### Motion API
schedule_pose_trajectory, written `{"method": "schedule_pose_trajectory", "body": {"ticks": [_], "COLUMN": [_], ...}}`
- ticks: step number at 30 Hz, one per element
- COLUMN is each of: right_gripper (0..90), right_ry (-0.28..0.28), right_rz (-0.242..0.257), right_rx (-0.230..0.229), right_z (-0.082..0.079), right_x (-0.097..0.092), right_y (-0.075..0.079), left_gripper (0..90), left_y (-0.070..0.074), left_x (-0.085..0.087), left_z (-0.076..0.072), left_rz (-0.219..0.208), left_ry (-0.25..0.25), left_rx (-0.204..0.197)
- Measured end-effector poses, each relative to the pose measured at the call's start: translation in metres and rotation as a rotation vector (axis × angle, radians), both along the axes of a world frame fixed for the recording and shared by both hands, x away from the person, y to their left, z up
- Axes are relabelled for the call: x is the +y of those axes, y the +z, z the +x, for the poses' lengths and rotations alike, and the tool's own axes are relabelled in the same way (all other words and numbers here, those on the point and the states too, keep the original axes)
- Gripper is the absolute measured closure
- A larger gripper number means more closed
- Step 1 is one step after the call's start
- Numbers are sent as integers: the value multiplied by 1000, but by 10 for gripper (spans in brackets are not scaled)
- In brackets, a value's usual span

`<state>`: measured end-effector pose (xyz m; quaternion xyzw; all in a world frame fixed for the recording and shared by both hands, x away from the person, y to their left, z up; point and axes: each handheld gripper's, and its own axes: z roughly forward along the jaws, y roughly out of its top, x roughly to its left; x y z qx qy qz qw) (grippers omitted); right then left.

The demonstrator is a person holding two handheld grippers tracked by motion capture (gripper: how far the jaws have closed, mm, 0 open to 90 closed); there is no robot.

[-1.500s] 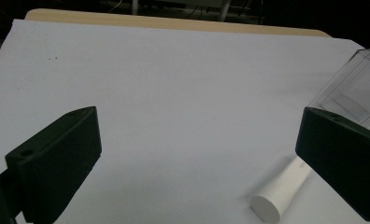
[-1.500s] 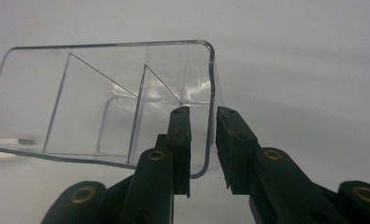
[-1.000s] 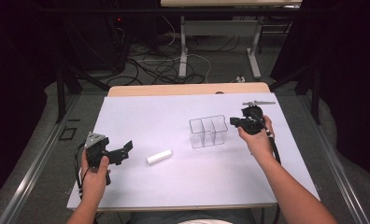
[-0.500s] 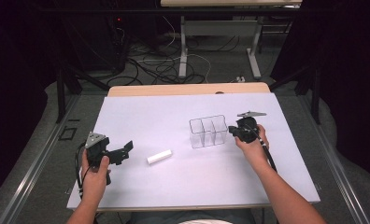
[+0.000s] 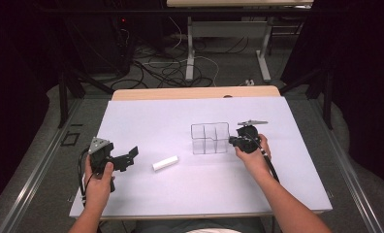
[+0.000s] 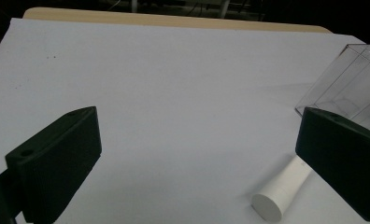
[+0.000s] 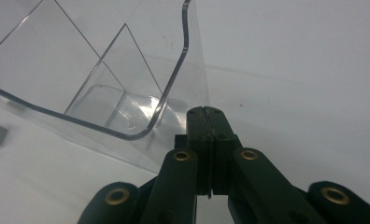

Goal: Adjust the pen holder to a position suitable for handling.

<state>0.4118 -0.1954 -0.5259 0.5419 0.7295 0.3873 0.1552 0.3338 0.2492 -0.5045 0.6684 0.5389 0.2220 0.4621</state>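
Jaws of the right hand-held gripper (image 7: pixel 206 116) are clenched on nothing; we note it has sunk beside the clear organizer (image 5: pixel 209 138), tips at its near wall, likely to steady or push it. Compartments are empty. Left hand-held gripper (image 6: pixel 197 154) is released, white cylinder (image 6: pixel 282 193) just ahead on the tabletop (image 5: pixel 151 116).

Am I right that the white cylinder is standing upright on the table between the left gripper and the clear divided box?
Not quite: the white cylinder lies on its side, as the high view shows. It is indeed between the left gripper and the clear divided box.
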Motion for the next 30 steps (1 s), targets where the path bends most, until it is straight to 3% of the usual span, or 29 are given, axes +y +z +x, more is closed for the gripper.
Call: {"method": "schedule_pose_trajectory", "body": {"ticks": [15,30], "right_gripper": [900,900], "right_ry": [41,37], "right_rz": [-2,6], "right_rx": [34,64], "right_z": [7,5], "right_x": [39,42], "right_y": [-5,-6], "left_gripper": [7,7], "left_y": [-3,-3], "left_x": [-2,-2], "left_z": [1,1], "left_rz": [19,22], "left_ry": [-8,-16], "left_rx": [14,27]}}
